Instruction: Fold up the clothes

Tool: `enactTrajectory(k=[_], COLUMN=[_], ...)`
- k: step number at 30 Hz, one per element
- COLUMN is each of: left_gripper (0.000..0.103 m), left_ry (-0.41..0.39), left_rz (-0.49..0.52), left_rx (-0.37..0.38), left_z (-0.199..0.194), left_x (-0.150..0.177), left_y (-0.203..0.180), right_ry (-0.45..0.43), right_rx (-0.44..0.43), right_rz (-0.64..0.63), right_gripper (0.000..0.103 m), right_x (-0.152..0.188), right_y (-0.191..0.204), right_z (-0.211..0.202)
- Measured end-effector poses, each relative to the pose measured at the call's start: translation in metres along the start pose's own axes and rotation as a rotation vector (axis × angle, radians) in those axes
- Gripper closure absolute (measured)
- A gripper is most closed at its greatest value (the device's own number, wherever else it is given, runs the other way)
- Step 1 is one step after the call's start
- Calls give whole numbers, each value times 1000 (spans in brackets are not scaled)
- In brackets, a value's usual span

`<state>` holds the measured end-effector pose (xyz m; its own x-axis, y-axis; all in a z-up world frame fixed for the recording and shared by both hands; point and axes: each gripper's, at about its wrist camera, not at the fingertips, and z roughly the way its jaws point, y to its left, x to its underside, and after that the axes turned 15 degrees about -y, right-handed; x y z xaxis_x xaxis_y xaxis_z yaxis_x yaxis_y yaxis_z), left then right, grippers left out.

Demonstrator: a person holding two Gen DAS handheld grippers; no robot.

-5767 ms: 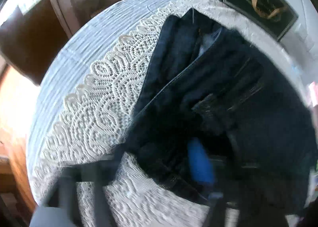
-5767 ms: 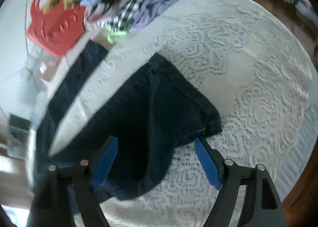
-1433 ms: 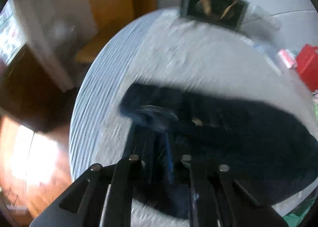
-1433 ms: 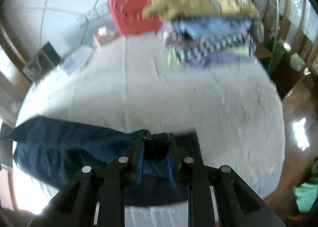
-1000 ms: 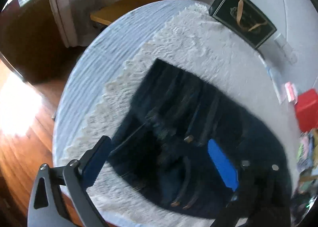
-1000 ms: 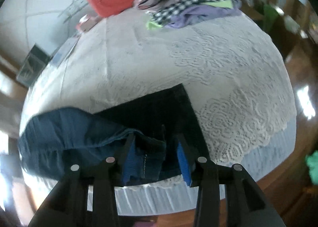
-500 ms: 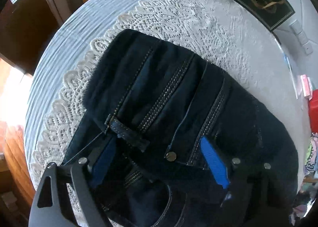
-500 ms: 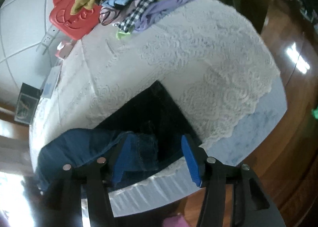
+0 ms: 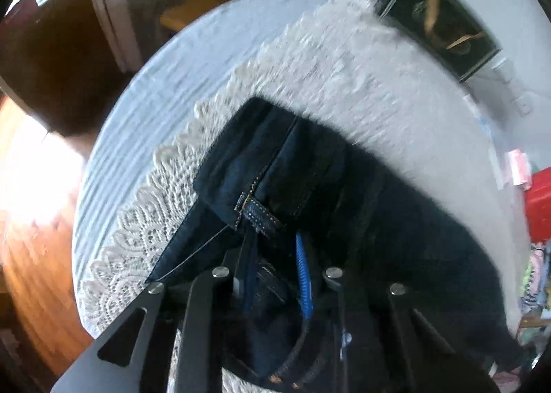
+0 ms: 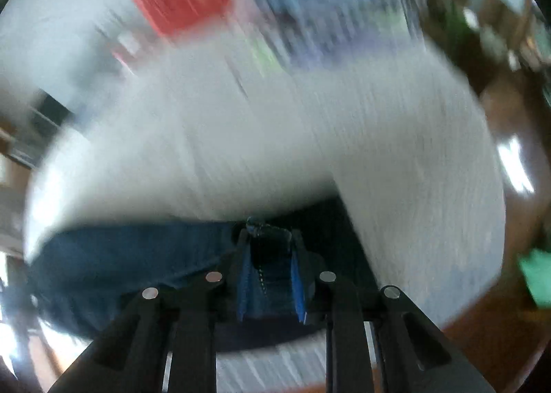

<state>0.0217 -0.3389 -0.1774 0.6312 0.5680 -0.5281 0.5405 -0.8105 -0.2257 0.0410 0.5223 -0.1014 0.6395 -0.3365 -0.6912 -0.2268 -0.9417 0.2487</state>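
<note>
Daylight glare blows out the wooden floor (image 9: 31, 165) at left in the left wrist view, and the lace cloth (image 9: 344, 83) smears with motion. Right wrist view is heavily streaked; the red bag (image 10: 179, 3) is just a blur. Fisheye edges curve to black.

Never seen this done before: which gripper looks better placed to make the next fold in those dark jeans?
Probably both together. The left gripper is shut on the jeans at the belt-loop end; the right gripper is shut on a denim edge. Left, if either: its view is sharper.
</note>
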Motion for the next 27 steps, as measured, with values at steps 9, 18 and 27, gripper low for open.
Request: enactTrajectory(k=[9,18,27], left_gripper=[83,83,83], left_ry=[38,56,66], left_rz=[1,28,57], left_rx=[19,10,21], left_z=[-16,-8,-1], left_x=[43,56,60], left_y=[40,51,69], right_ry=[85,116,107], right_rx=[110,62,126], right_rz=[-113,232,263], right_gripper=[61,41,44], right_x=[61,90,54], right_y=[-53,-101,-115], right_z=[-19,-21,-44])
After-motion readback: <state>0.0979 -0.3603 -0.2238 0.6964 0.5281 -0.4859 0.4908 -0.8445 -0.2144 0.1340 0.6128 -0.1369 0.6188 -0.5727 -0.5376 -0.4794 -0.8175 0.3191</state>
